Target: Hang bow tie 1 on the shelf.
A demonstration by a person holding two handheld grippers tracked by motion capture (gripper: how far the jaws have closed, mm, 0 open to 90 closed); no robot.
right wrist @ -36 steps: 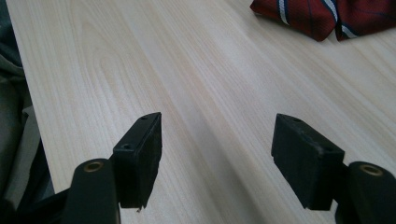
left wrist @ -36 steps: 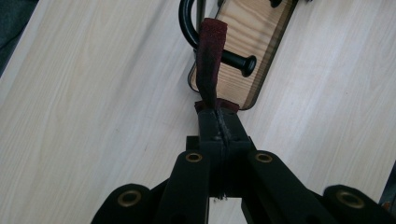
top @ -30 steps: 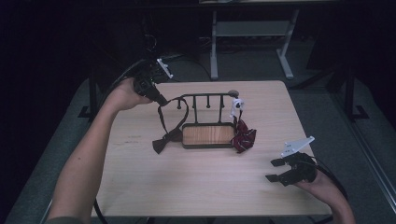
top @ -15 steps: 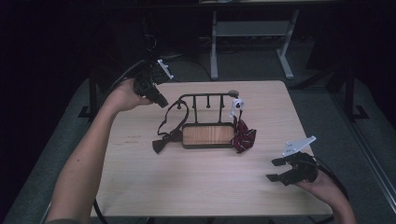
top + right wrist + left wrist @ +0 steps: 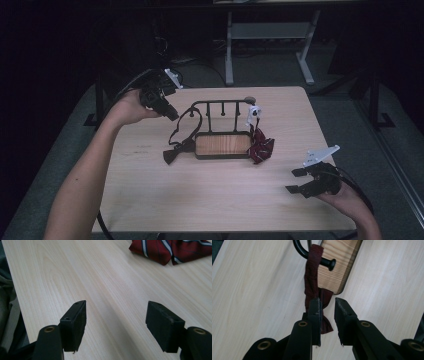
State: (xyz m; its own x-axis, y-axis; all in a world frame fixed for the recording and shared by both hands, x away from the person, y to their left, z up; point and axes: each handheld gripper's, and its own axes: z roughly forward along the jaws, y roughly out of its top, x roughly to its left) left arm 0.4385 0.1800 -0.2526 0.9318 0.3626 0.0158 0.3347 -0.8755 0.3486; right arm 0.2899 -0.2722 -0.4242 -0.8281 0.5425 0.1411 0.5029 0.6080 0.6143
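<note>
At the far left of the table (image 5: 150,200), the left gripper (image 5: 161,97) is held above the wood, its tips pointing toward the left end of a black rack (image 5: 220,107) with a wooden base (image 5: 222,144). In the left gripper view, the gripper (image 5: 327,302) has its jaws a little apart, having just been opening; nothing is pressed between the pads. Past the tip of one jaw hangs a dark maroon tie (image 5: 312,282), draped over a black knobbed peg (image 5: 327,263) of the rack beside the wooden base (image 5: 337,262). In the high view this tie (image 5: 181,137) hangs from the left end of the rack, its band looping down and its dark end lying on the table just left of the base.

A red striped tie (image 5: 261,146) lies bunched against the right end of the base, below a small white tag (image 5: 253,113) on the rack.

Near the right edge of the table, the right gripper (image 5: 296,181) rests low, well apart from the rack. Its jaws stand wide apart with bare wood between them (image 5: 116,322), the red striped tie (image 5: 172,250) lying farther off.
</note>
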